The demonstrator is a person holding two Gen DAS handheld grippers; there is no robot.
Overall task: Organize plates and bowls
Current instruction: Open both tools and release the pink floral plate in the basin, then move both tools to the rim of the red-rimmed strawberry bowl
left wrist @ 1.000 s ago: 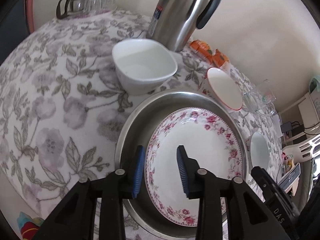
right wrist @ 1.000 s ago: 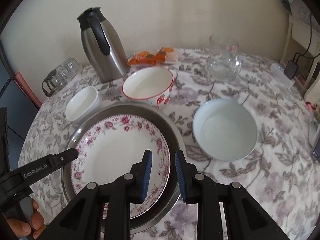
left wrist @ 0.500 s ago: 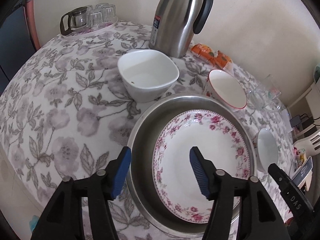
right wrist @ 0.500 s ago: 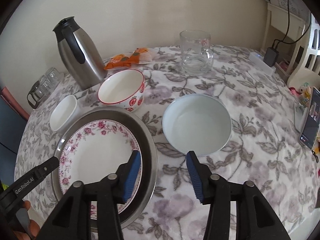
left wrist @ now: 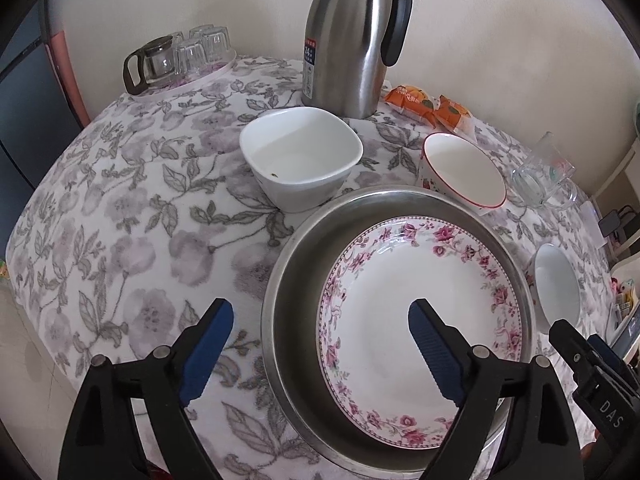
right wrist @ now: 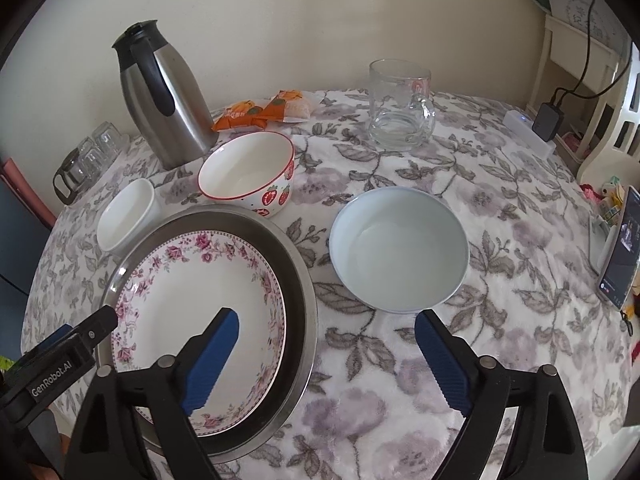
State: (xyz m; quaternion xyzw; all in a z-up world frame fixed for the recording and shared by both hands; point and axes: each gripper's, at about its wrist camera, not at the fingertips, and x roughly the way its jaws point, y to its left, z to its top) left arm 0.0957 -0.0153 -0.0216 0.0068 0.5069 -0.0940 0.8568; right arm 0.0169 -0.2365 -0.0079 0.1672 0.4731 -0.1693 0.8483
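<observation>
From the left wrist view, the left tongs [left wrist: 320, 322] stood spread wide and held nothing, poised over the near edge of the surface. Under them a white plate with a pink rose border [left wrist: 424, 328] lay inside a round stainless steel pan [left wrist: 296, 280]. Beyond the pan sat a plain white squarish bowl [left wrist: 302, 156], touching or almost touching its rim, and a red-rimmed strawberry bowl [left wrist: 464, 172] near the steel thermos jug [left wrist: 352, 36].

From the right wrist view, the right tongs [right wrist: 326, 330] gaped equally wide and empty, aimed between the pan and a pale blue round bowl [right wrist: 400, 248] on the flowered cloth of the surface [right wrist: 520, 260]. A pinch on that bowl's smooth, thin rim could slip and tip it. A glass mug [right wrist: 400, 108] stood toward the far edge.
</observation>
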